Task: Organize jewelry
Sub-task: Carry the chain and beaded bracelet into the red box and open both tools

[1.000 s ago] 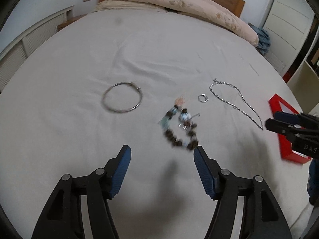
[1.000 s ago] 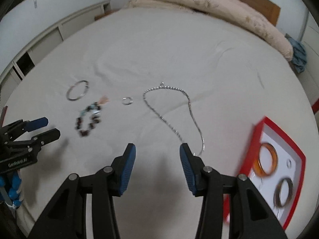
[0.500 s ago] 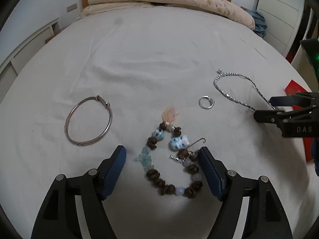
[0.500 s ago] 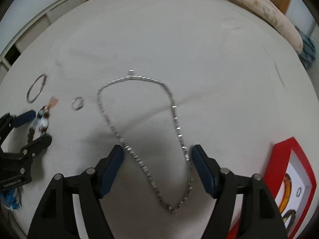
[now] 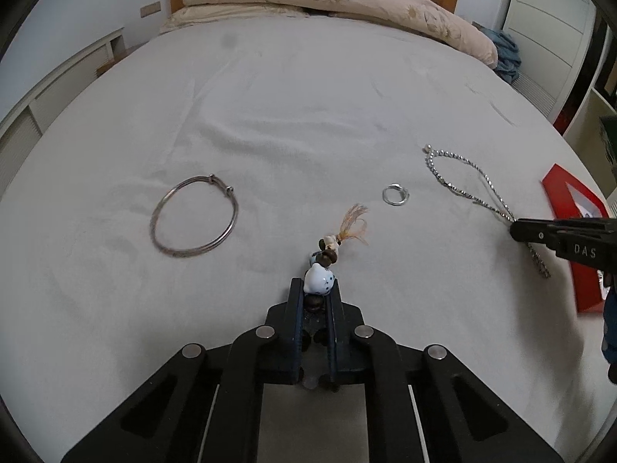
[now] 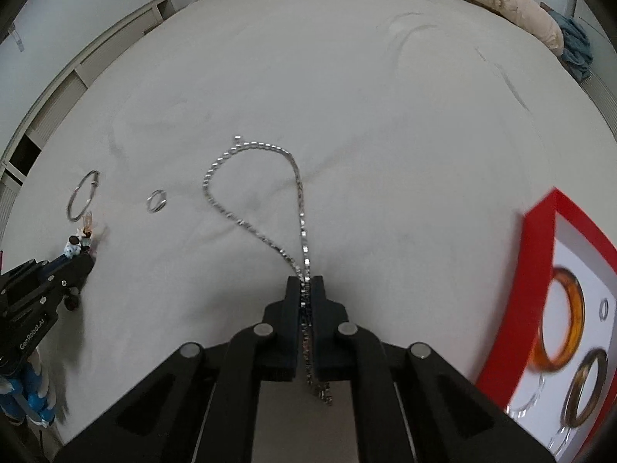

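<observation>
Left tool [image 5: 315, 289] closing, pads clamped on the beaded bracelet [image 5: 318, 282], its tassel end trailing forward on the bed [image 5: 293, 100]. Right tool [image 6: 307, 284] together, pinching both strands of the silver chain necklace [image 6: 246, 193], whose loop lies ahead on the sheet. Bangle [image 5: 194, 221] and small ring [image 5: 395, 195] lie loose between them. Red tray [image 6: 536, 227] at right holds an amber bangle [image 6: 563, 322].

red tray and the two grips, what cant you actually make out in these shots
- Red tray: cut off by the frame edge in the right wrist view; its rings are blurred. In the left wrist view the right gripper covers part.
- Beaded bracelet: mostly hidden between the left gripper fingers.
- Silver chain: its near end disappears between the right gripper's pads.
</observation>
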`<action>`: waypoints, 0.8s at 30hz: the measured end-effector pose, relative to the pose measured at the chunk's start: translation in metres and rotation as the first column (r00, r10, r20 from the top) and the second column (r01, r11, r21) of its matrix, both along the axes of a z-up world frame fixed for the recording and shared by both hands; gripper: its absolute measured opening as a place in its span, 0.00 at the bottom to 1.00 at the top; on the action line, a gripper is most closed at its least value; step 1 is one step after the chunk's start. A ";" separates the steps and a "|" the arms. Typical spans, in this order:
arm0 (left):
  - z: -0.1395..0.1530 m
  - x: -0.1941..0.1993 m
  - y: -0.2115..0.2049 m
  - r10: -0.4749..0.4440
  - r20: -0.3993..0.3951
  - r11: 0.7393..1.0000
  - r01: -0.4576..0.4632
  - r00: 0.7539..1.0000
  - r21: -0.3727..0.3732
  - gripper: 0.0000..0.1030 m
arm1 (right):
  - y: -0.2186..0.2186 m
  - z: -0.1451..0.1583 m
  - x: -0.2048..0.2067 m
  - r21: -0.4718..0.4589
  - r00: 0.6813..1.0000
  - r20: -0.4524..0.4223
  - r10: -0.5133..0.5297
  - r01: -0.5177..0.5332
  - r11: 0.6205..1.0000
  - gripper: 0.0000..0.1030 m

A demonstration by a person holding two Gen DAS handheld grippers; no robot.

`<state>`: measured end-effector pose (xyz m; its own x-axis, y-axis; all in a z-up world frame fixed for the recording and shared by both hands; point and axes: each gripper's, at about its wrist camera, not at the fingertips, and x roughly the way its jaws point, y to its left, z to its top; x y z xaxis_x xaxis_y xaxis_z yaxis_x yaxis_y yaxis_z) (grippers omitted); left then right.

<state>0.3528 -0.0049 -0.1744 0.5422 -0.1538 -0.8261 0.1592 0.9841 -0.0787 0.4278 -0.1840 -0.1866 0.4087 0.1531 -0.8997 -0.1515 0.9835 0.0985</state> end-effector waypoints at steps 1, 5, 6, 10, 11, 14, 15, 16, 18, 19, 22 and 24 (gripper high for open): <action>0.003 -0.003 0.000 0.005 0.003 1.000 -0.005 1.000 0.000 0.10 | 0.000 0.004 -0.007 0.007 1.000 0.009 -0.003 0.003 1.000 0.04; 0.025 -0.024 0.011 0.024 0.025 1.000 -0.024 0.999 -0.007 0.10 | -0.001 0.031 -0.031 0.047 0.998 0.054 -0.017 0.014 0.999 0.04; 0.030 -0.028 0.013 0.025 0.031 1.000 -0.025 0.999 -0.004 0.10 | 0.000 0.038 -0.037 0.055 0.998 0.064 -0.017 0.013 0.998 0.04; 0.054 -0.046 0.011 0.028 0.056 1.000 -0.028 0.998 -0.006 0.10 | -0.003 0.078 -0.073 0.088 0.992 0.123 -0.015 0.004 0.996 0.04; 0.062 -0.055 0.011 0.028 0.068 1.000 -0.028 0.997 -0.009 0.10 | -0.009 0.090 -0.067 0.094 0.991 0.134 -0.014 0.002 0.996 0.04; 0.079 -0.067 0.004 0.024 0.092 1.000 -0.023 0.995 -0.015 0.10 | -0.015 0.122 -0.096 0.115 0.984 0.179 -0.015 -0.006 0.993 0.04; 0.085 -0.072 0.001 0.020 0.101 1.000 -0.019 0.995 -0.017 0.10 | -0.015 0.131 -0.104 0.120 0.981 0.194 -0.016 -0.008 0.993 0.04; 0.093 -0.079 -0.002 0.015 0.112 1.000 -0.013 0.994 -0.021 0.10 | -0.018 0.143 -0.115 0.127 0.977 0.211 -0.019 -0.008 0.992 0.04; 0.103 -0.087 -0.009 0.007 0.128 1.000 -0.003 0.992 -0.029 0.10 | -0.019 0.158 -0.127 0.135 0.971 0.236 -0.025 -0.007 0.991 0.04; 0.108 -0.091 -0.012 0.002 0.137 0.999 0.003 0.991 -0.035 0.10 | -0.020 0.165 -0.133 0.138 0.968 0.250 -0.030 -0.005 0.990 0.04; 0.121 -0.099 -0.027 -0.023 0.159 0.998 0.031 0.987 -0.050 0.10 | -0.031 0.182 -0.152 0.139 0.957 0.288 -0.046 0.005 0.990 0.04; 0.128 -0.102 -0.047 -0.050 0.175 0.997 0.060 0.983 -0.057 0.10 | -0.041 0.192 -0.160 0.131 0.949 0.310 -0.058 0.018 0.991 0.04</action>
